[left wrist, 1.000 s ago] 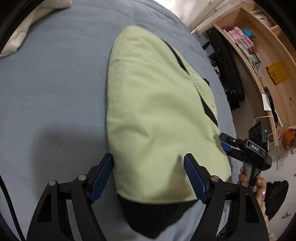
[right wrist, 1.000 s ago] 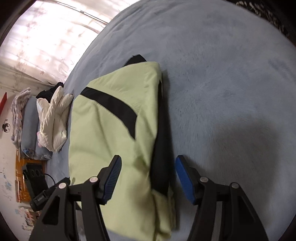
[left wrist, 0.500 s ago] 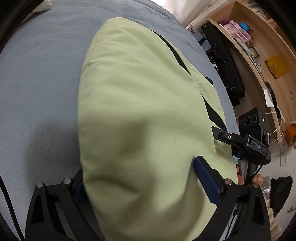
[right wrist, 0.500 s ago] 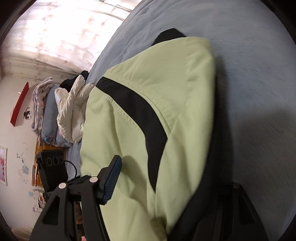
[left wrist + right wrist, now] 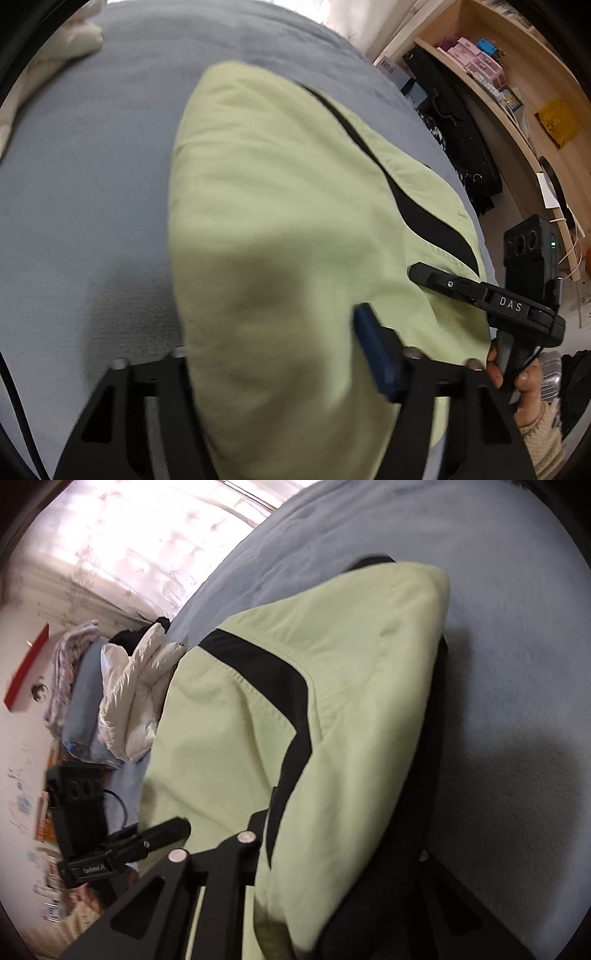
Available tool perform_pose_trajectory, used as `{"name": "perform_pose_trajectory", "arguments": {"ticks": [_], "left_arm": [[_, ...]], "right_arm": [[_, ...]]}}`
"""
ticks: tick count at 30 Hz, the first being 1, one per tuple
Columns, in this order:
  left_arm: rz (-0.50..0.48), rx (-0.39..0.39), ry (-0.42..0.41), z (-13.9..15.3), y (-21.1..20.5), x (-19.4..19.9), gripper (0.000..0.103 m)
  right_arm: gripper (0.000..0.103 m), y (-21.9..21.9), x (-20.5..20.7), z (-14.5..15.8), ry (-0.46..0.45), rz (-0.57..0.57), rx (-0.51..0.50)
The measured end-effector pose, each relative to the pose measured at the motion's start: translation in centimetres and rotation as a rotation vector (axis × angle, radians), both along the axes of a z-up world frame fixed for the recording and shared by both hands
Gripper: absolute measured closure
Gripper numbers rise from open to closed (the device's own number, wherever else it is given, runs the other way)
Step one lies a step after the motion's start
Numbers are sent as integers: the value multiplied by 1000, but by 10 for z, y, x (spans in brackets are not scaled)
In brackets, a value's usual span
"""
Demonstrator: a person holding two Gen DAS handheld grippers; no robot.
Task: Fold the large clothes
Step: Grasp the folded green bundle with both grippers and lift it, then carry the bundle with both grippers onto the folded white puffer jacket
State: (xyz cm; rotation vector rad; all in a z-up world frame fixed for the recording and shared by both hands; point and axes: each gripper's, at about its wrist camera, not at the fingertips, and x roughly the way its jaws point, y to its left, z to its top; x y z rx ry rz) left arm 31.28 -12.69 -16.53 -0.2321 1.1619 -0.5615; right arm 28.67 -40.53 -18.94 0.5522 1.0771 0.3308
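Currently: folded jacket gripped at its near end by 2 claws

Item: pale green fabric jacket with black stripe, lying on the grey-blue plush bed. Condition: already folded lengthwise into 1 narrow panel, black lining at the edge; by judgement, a crosswise fold is left.

Left claw: jaws closing, about half open, near end of the cloth bunched between them, 1 blue pad pressed on it.

Right claw: jaws closing, almost together, cloth edge pinched.

Adjacent: white puffy garment, wooden shelving.
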Motion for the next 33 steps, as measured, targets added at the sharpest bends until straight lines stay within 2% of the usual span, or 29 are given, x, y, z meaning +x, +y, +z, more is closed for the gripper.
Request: {"name": "perform_pose_trajectory", "arguments": {"ticks": [3,8,16,26,33], "left_arm": [[-8,19,-67,16,0,-8,69],[-4,63,-139,39,0,-25,73],[24,57,-150,69,41,-59,73],[83,98,-192,103,136,-127,73],[159,72,-223,139,219,-166,73]], "right_arm": [[92,10,-6,15,-29,-10,-42],[93,38,-20,44,-77,10,-109],[93,81,-55,75,-101,57,-114],[93,159,-101,106,-148,136,-75],[93,226,-125,148,-213,221,-89]]}}
